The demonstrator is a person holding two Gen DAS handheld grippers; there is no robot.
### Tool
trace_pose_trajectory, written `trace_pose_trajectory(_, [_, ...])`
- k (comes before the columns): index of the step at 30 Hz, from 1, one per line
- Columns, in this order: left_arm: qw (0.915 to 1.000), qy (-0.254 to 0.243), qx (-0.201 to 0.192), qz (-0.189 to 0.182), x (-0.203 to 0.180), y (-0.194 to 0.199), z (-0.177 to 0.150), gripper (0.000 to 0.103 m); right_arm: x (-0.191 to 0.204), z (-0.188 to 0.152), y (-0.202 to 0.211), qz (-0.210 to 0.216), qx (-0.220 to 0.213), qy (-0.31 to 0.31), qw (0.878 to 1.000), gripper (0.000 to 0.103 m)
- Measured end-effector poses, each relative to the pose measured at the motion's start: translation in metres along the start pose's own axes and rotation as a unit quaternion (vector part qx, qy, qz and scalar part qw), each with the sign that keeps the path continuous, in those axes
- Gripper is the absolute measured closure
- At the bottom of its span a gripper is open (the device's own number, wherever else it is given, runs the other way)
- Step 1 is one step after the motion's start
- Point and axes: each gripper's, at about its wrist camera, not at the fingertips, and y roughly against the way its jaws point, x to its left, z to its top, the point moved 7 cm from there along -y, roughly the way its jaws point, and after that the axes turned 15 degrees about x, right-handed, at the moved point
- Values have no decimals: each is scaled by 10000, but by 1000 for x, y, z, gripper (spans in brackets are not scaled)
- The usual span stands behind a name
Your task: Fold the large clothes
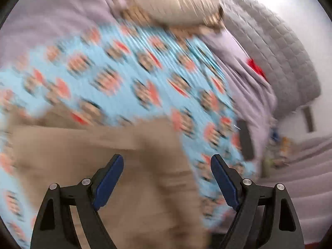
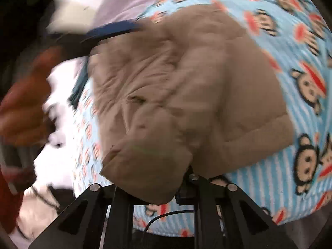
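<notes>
The left tool (image 1: 167, 161) stood released, its two blue pads (image 1: 108, 181) wide apart with nothing between them, poised over the garment (image 1: 124, 166). The right tool (image 2: 180, 186) was clenched on a padded corner of that same garment (image 2: 186, 95), the tan cloth bunched over its fingers and hiding the pads. There was one garment, a tan quilted piece, lying crumpled on a blanket (image 1: 128, 66) of pale blue with thin white stripes, printed all over with a cartoon monkey face with a red mouth; no lettering or brand name could be read anywhere, partly for the blur. In the right wrist view the left tool's blue pad (image 2: 112, 31) showed at the garment's far edge, and something red-orange and blurred filled the left side, too smeared to name. Under the blanket lay a lilac sheet (image 1: 51, 20) over the bed, with one cream pillow (image 1: 176, 0) at its far end and one grey quilted cover (image 1: 269, 51) on the far right. A small red patch (image 1: 254, 66) showed on the sheet. Beyond the bed the room was bright white and washed out.
</notes>
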Motion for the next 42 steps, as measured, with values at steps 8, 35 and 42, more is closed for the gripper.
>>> trace_pose_trajectory(8, [9835, 984, -27, 1519, 138, -1, -37, 17, -50, 1, 8, -138, -86, -550, 9984, 89])
trace_pose_trajectory(35, [9679, 1261, 85, 2171, 96, -84, -3, 10, -99, 65, 124, -736, -706, -548, 9933, 41])
trace_pose_trajectory(42, [9607, 1557, 172, 2290, 98, -77, -11, 8, -71, 101, 59, -1146, 289, 326, 9925, 41])
